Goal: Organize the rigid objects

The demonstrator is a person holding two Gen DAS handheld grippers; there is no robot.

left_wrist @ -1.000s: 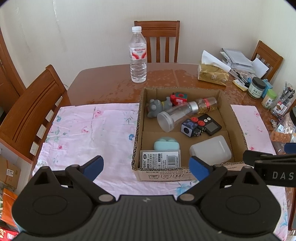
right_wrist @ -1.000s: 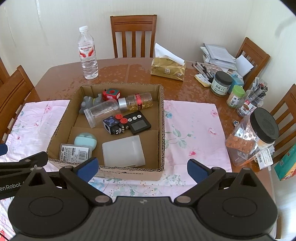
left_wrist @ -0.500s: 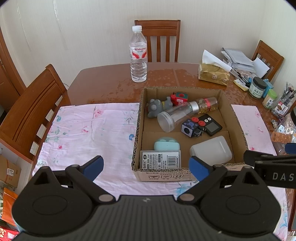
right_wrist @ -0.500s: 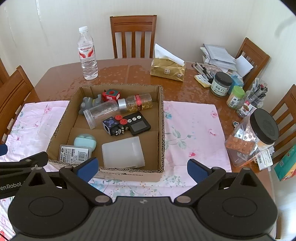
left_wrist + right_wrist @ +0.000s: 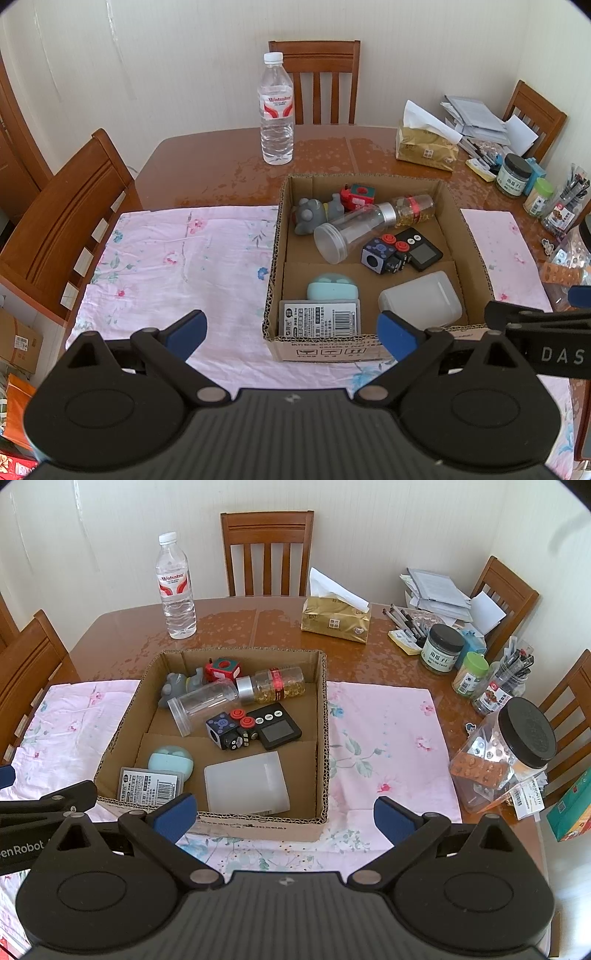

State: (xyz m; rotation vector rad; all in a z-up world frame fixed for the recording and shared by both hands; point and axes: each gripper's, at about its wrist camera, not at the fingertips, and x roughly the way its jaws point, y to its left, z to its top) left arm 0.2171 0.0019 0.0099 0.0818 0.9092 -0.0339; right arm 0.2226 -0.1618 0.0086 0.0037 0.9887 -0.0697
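A: Where do the rigid objects lie?

B: All in the cardboard box (image 5: 325, 738) on the bench (image 5: 229, 627), over the pink floral cloth (image 5: 384, 738). Far row: grey toy (image 5: 173, 688), red cube (image 5: 221, 669), clear jar (image 5: 201, 707) end to end with a bottle of yellow capsules (image 5: 277, 686). Middle: black cube with red buttons (image 5: 231, 731), just beside a black timer (image 5: 275, 729). Near row: mint case (image 5: 171, 764), barcoded case (image 5: 151, 788), frosted white box (image 5: 245, 781).

A: Hand-held grippers?

B: Both spread wide, nothing between the jaws, both short of the box's near wall. Left hand-held gripper (image 5: 291, 334) sits toward the box's left corner; right hand-held gripper (image 5: 284, 814) faces the near wall, right of centre.

A: Which is nearer what?

B: Judging by the views, the frosted white box lies straight ahead of the right one, just past the wall. The barcoded case and mint case lie ahead of the left one.

A: Axis that matters?

B: The clear jar lies on its side, long axis slanting from near-left to far-right. A grip across it needs the jaws turned square to that line. The frosted white box lies flat and looks wide for the jaws; its narrower span seems the better bite.

A: Risk?

B: The near wall stands between both tools and the near row; come in from above, I'd say.
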